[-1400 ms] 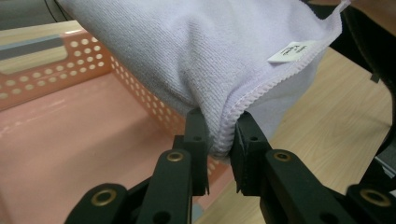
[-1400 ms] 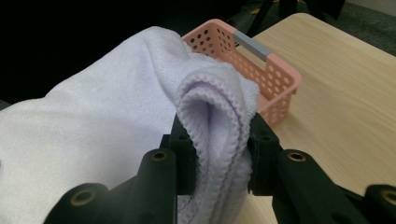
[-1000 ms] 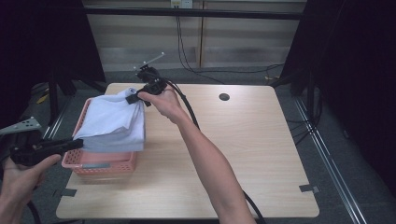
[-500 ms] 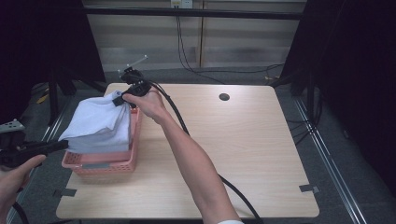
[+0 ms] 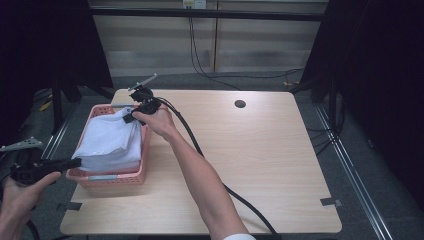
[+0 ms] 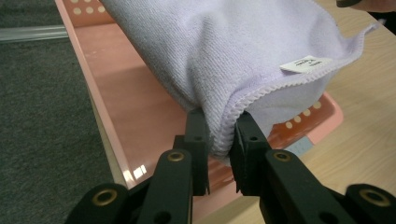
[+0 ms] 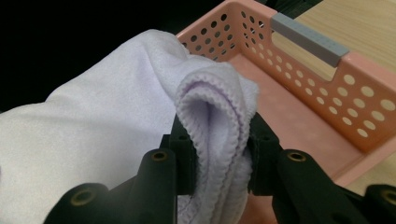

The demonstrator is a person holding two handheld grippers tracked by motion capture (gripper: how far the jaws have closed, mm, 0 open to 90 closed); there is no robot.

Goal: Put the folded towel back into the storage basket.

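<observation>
Both grippers have come down since a second ago: my left gripper (image 6: 218,140) and right gripper (image 7: 218,140) each stay clamped on an end of the folded lilac towel (image 5: 111,142), which now sinks into the pink basket (image 5: 109,178) on the counter (image 5: 260,165). Letting go looks next.
</observation>
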